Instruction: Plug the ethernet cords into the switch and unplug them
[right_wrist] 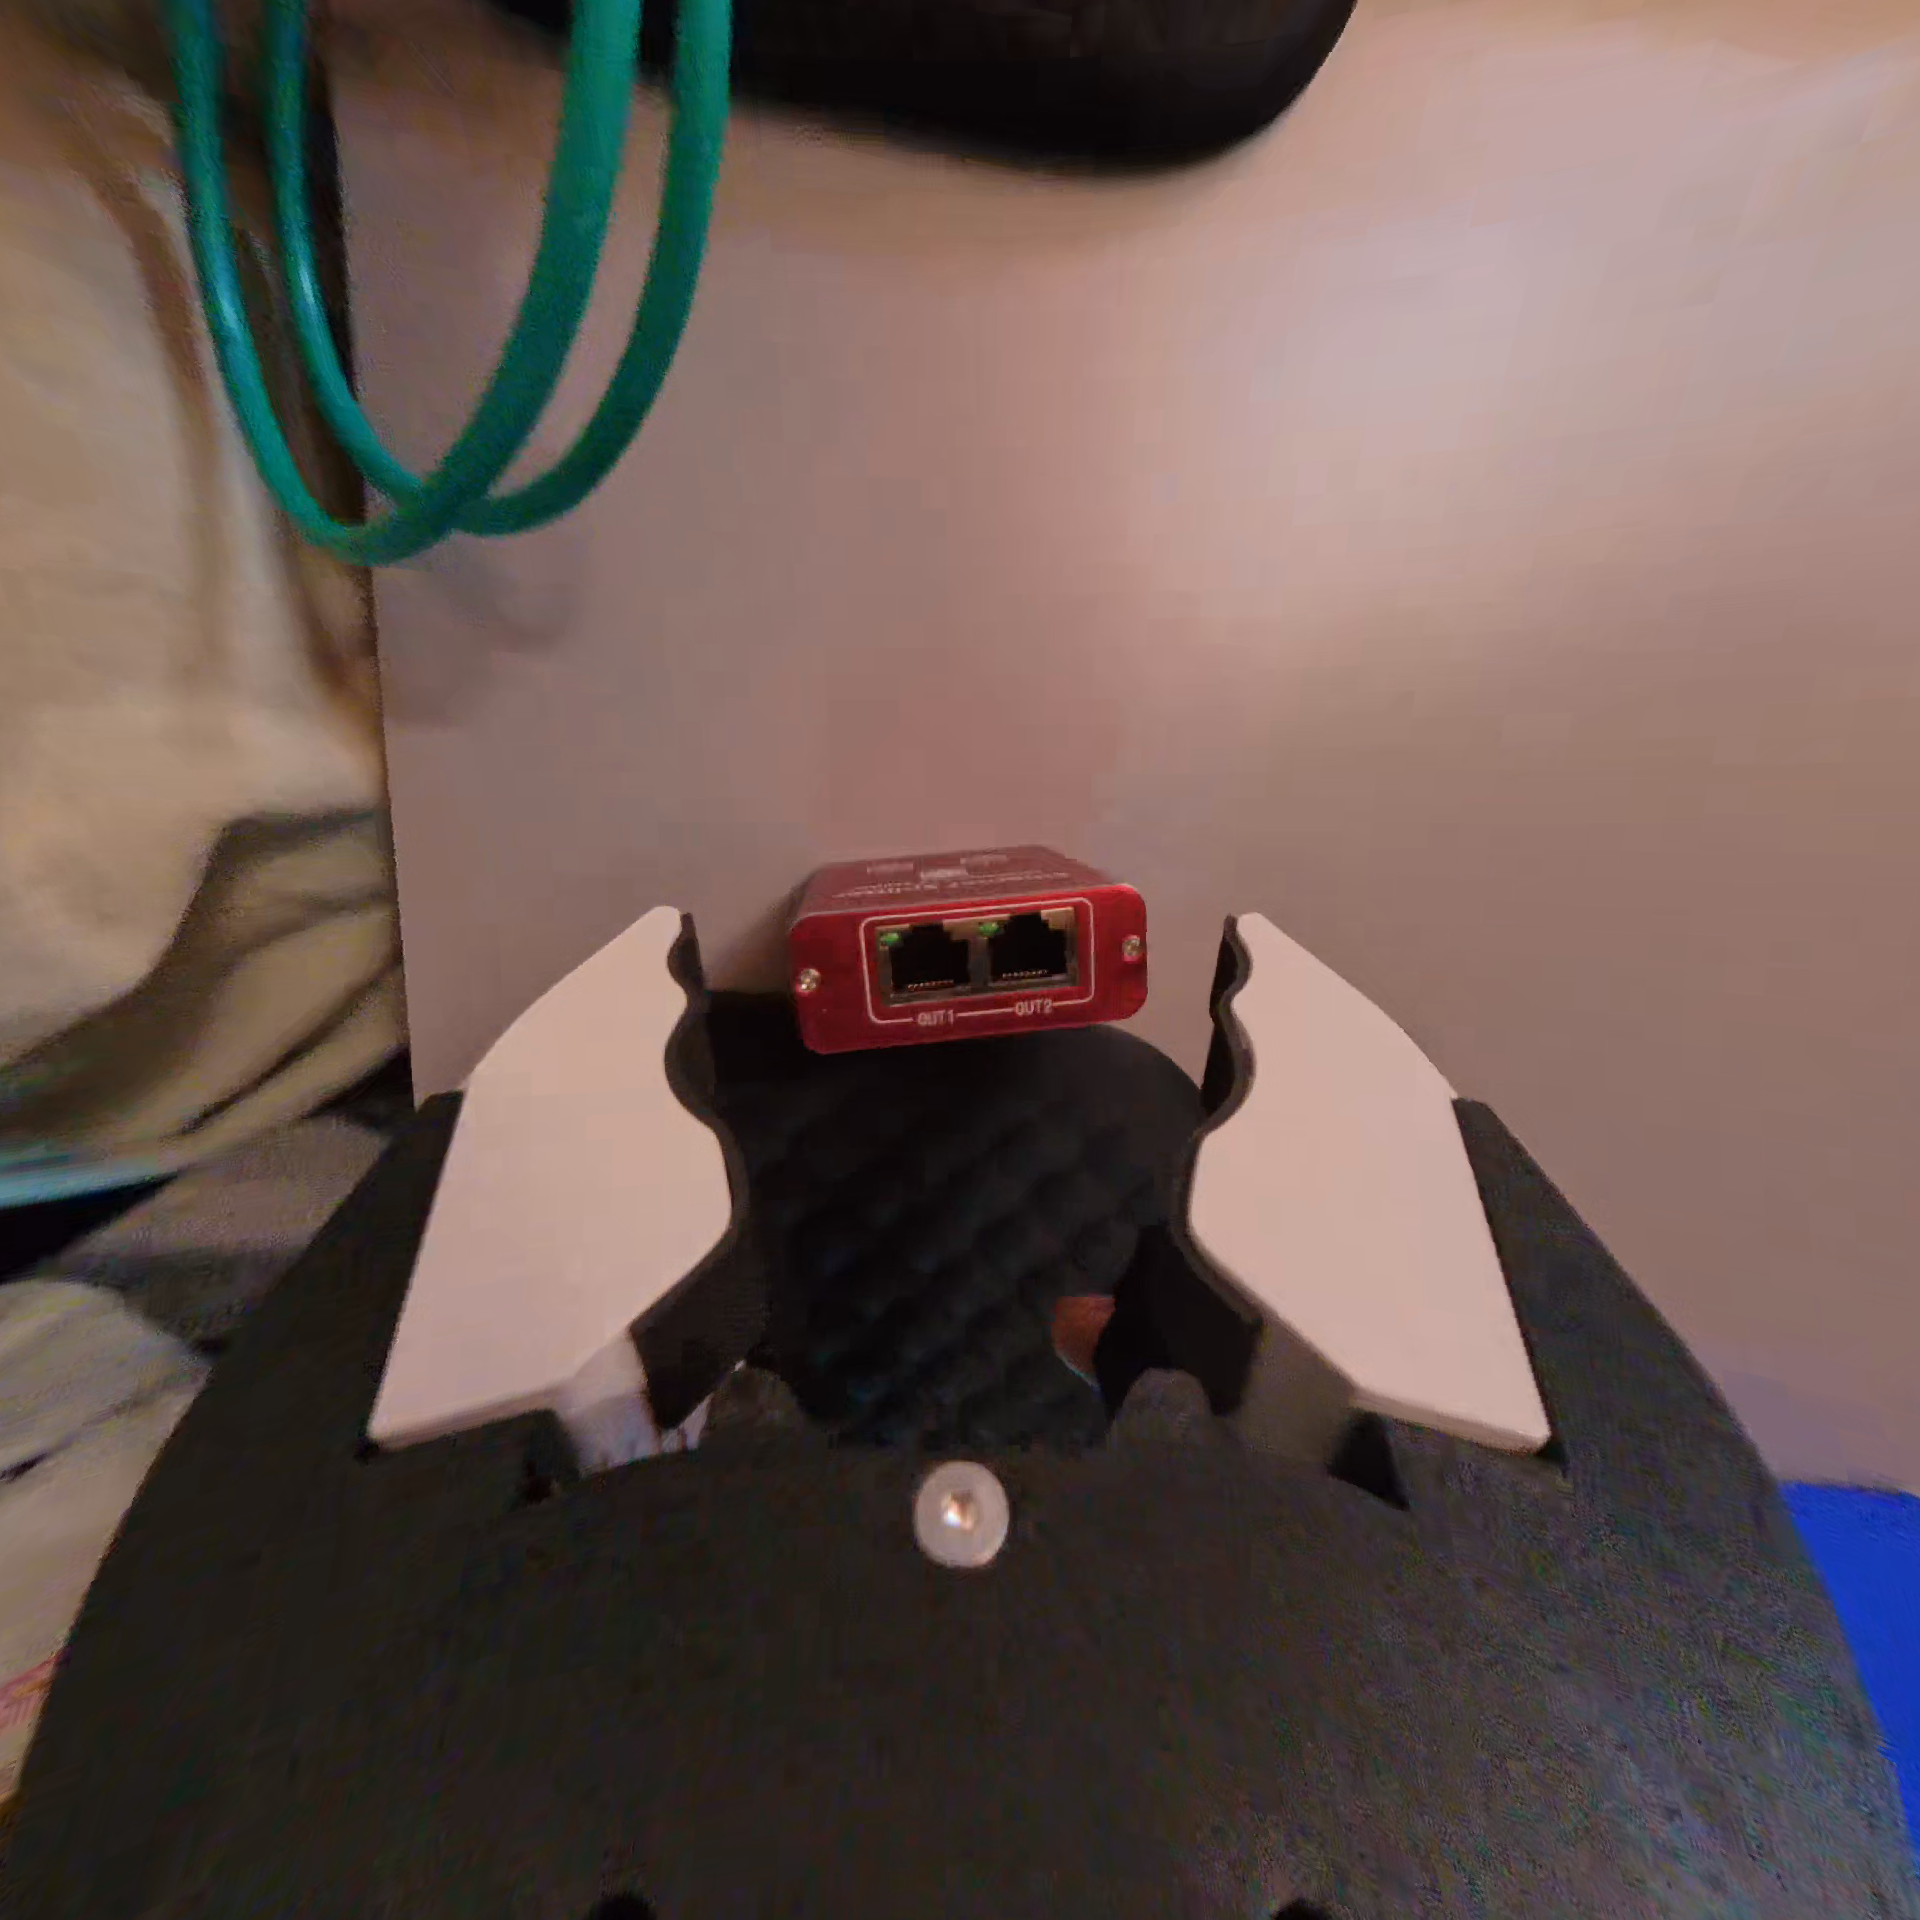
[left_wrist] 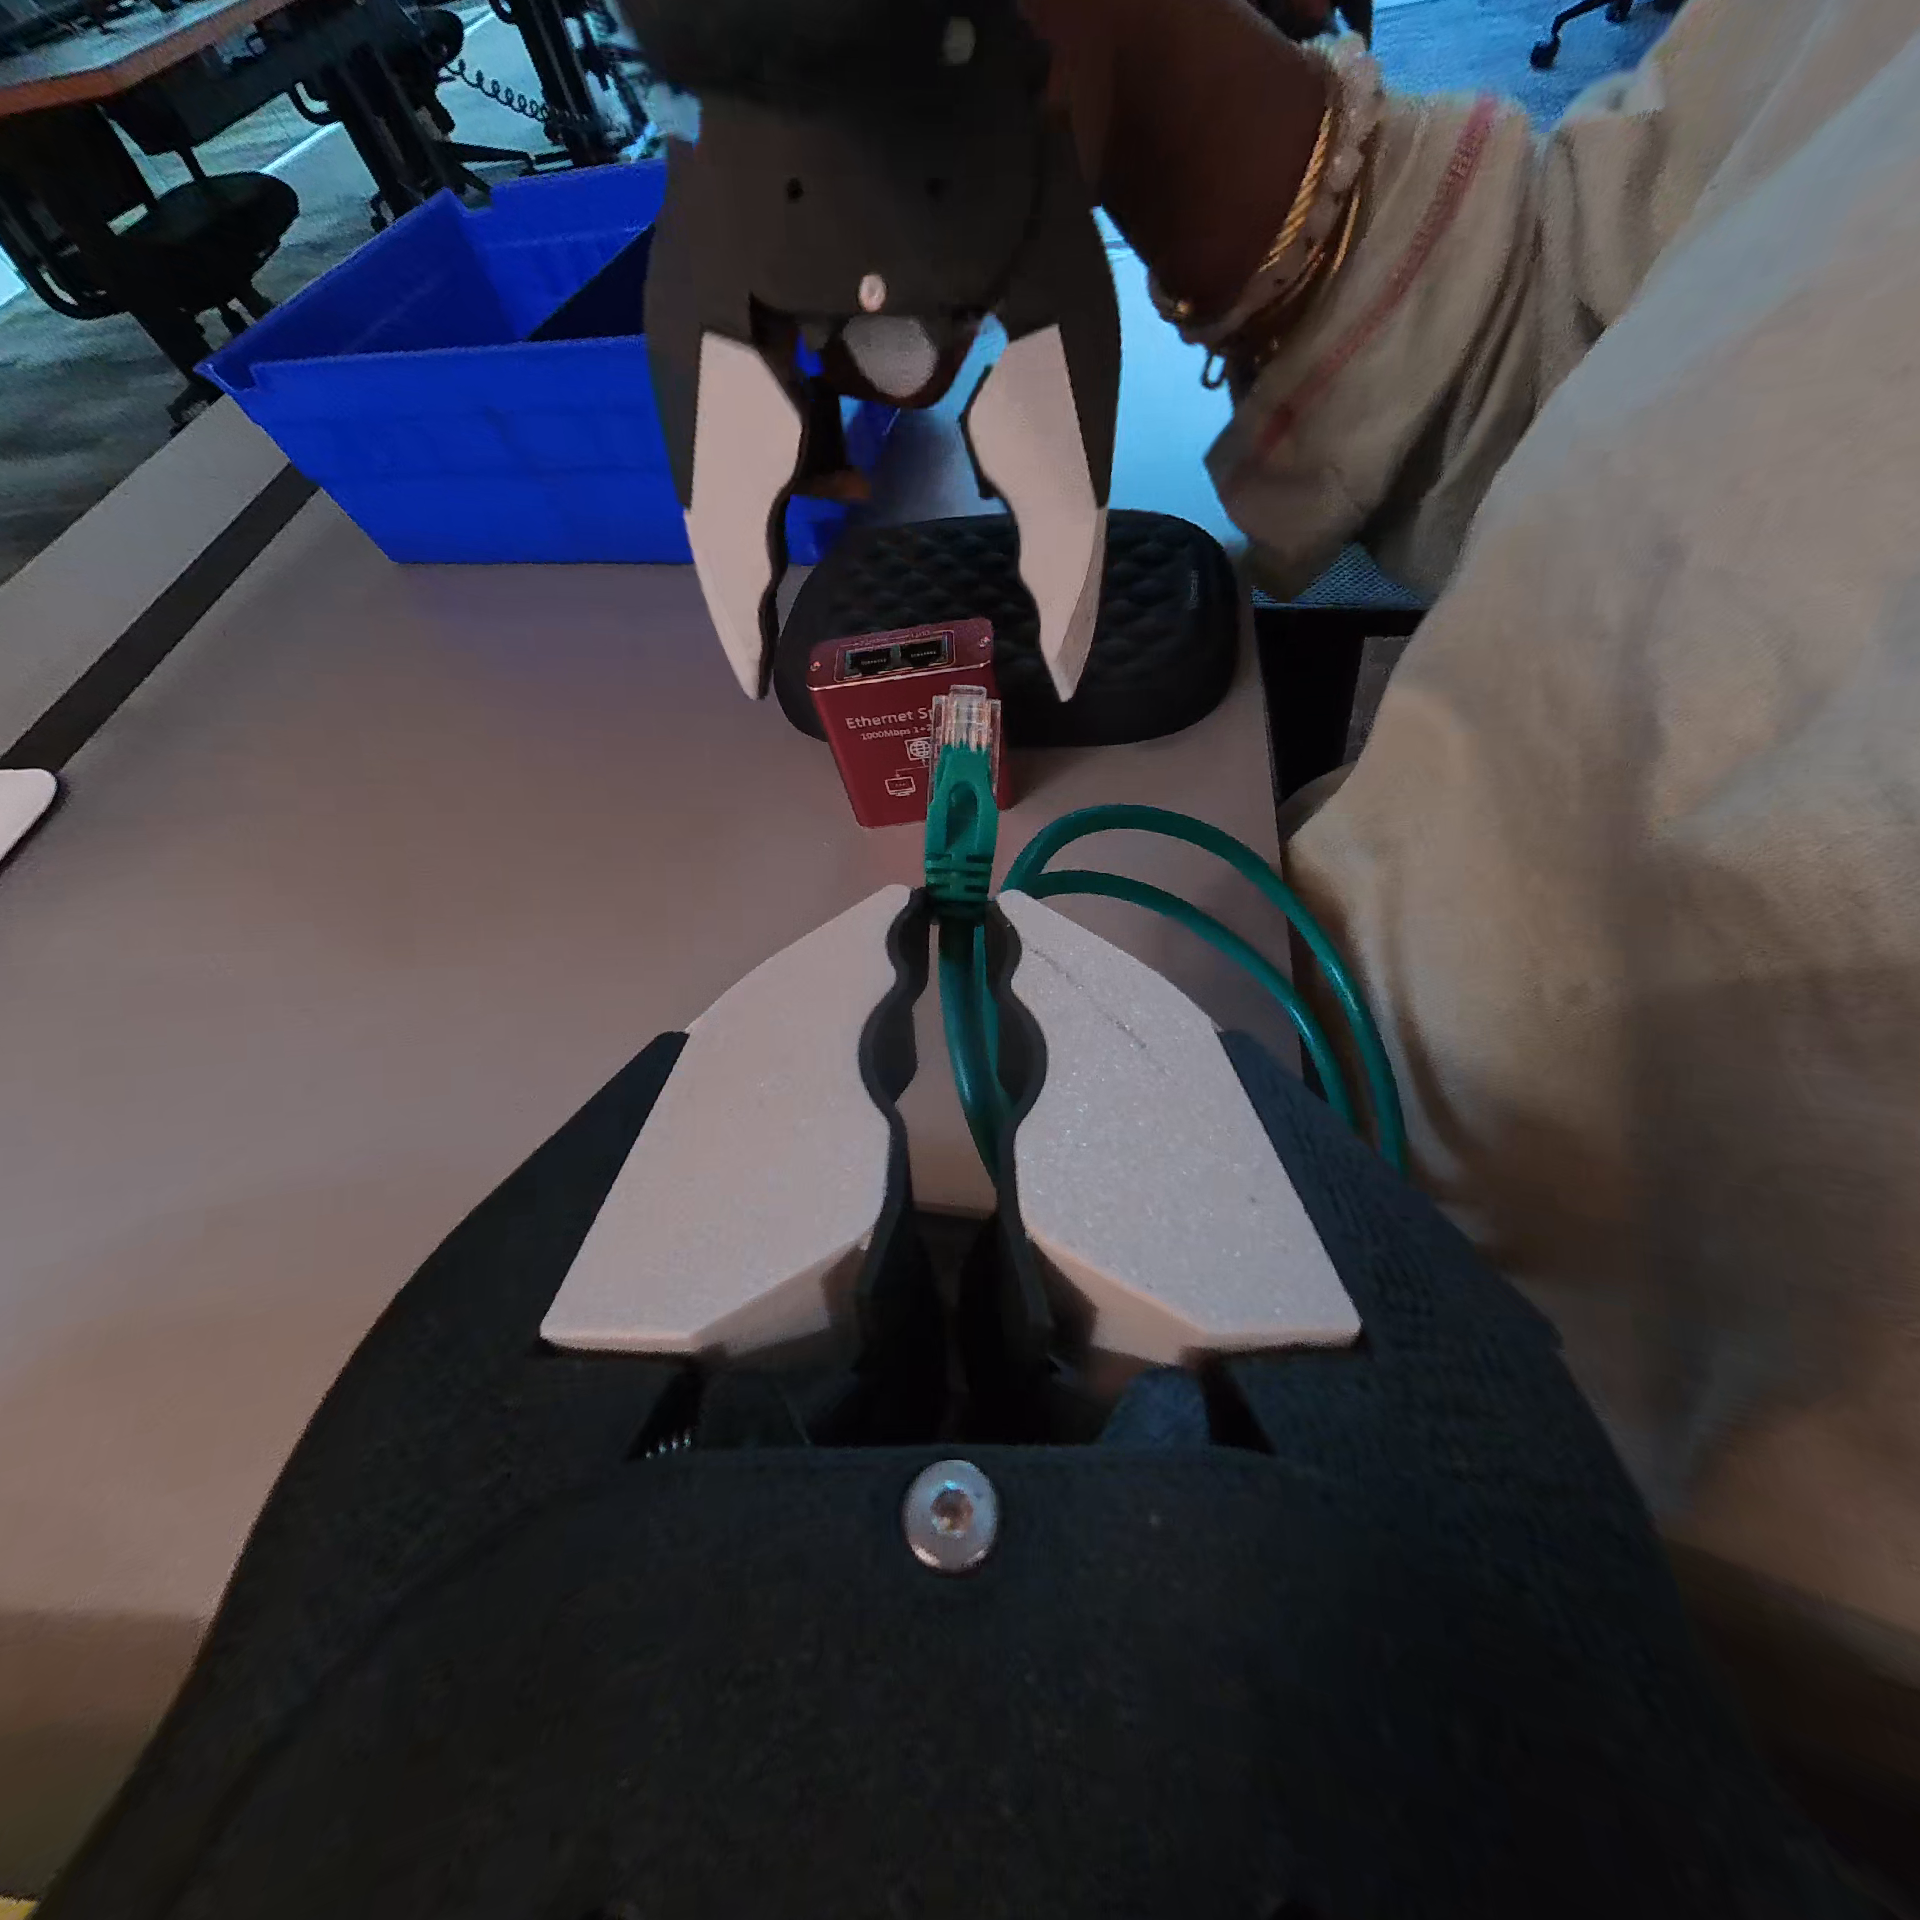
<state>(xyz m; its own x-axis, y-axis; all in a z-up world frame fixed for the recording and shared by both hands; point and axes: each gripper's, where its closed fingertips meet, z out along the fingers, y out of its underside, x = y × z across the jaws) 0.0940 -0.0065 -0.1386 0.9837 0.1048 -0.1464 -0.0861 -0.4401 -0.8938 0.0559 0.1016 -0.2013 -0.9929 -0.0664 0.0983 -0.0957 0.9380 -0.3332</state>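
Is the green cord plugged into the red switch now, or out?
Out. The green cord is held in the left gripper; both ports on the red switch are empty.

White lettering on red switch (left_wrist: 914,717): top and port face.

The switch (right_wrist: 966,951) looks like red anodised metal with a satin sheen. The cord (left_wrist: 961,821) has a smooth green rubbery jacket and clear plastic plug. The tabletop (left_wrist: 416,935) is matt and smooth; the bin (left_wrist: 468,436) is glossy blue plastic.
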